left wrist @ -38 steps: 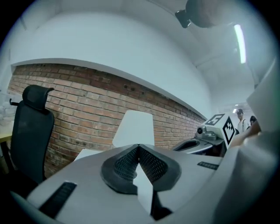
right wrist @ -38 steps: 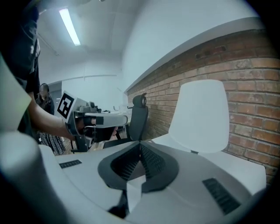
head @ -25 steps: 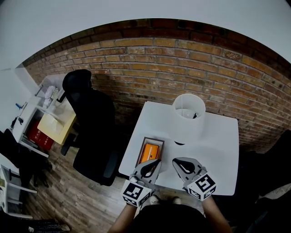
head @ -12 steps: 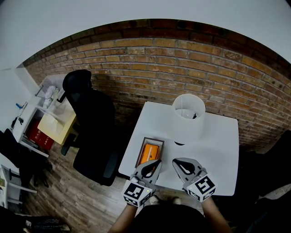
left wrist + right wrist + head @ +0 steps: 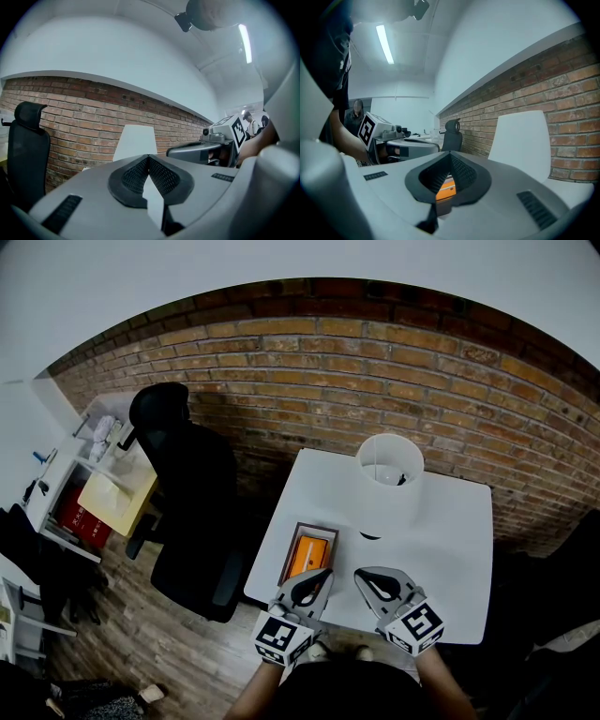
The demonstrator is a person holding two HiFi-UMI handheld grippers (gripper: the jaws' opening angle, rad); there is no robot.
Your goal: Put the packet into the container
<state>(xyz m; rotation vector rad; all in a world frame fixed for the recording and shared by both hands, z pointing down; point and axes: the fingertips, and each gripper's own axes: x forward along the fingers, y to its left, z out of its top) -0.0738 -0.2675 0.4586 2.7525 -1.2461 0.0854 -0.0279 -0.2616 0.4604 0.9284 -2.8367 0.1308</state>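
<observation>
Both shut, empty: left tongs (image 5: 324, 572), right tongs (image 5: 358, 574). Risk: left bumps container (image 5: 291, 554) w/ packet (image 5: 311, 556) just ahead, off bench (image 5: 450, 540) edge.

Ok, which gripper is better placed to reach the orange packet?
Left, probably. The left gripper sits at the near end of the container holding the orange packet; the right gripper is farther right, over bare table. Both are shut, empty.

The flat orange packet (image 5: 310, 556) is showing bright inside the dark brown rectangular container (image 5: 291, 557); the square counter (image 5: 450, 540) is showing plain white, the brick wall (image 5: 309, 381) reddish-brown.
</observation>
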